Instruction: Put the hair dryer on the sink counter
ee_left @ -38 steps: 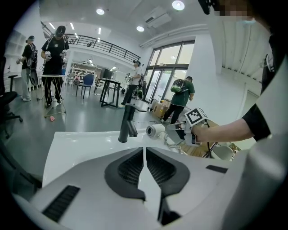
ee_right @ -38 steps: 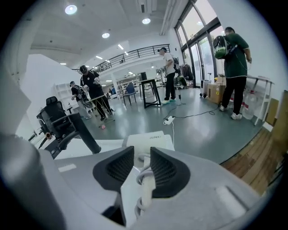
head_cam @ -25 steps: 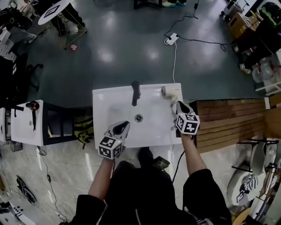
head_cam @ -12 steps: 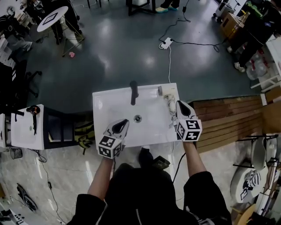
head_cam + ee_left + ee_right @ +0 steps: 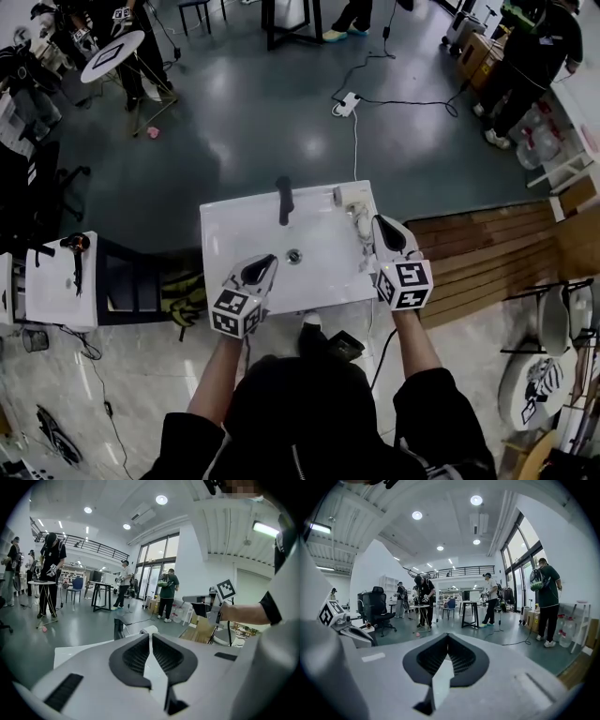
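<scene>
Here's the white plastic hair dryer, lying on the white sink surface to the right of the black faucet, up at the back corner. Its barrel is level with the faucet and its handle points toward the person. By the look of it, the dryer is already set down where the task wants it.

How would it handle? I'd judge it a stiff, smooth plastic shell, fairly light, with most of the weight in the barrel end. A pinch on the rounded barrel could slip, so the handle, narrower and easier to close on, is the place to take it. A thin white cord runs from behind the dryer, right of the faucet, across the floor to a power strip. That could tug if the dryer were lifted far.

Now the fingers. The left gripper hangs in front of the faucet over the near edge of the basin, with its fingers closed together and nothing between them. The right gripper sits right of the faucet, just this side of the dryer's handle. Its fingers are pressed shut too and hold nothing. Whether the tips graze the handle I can't tell from above.
</scene>
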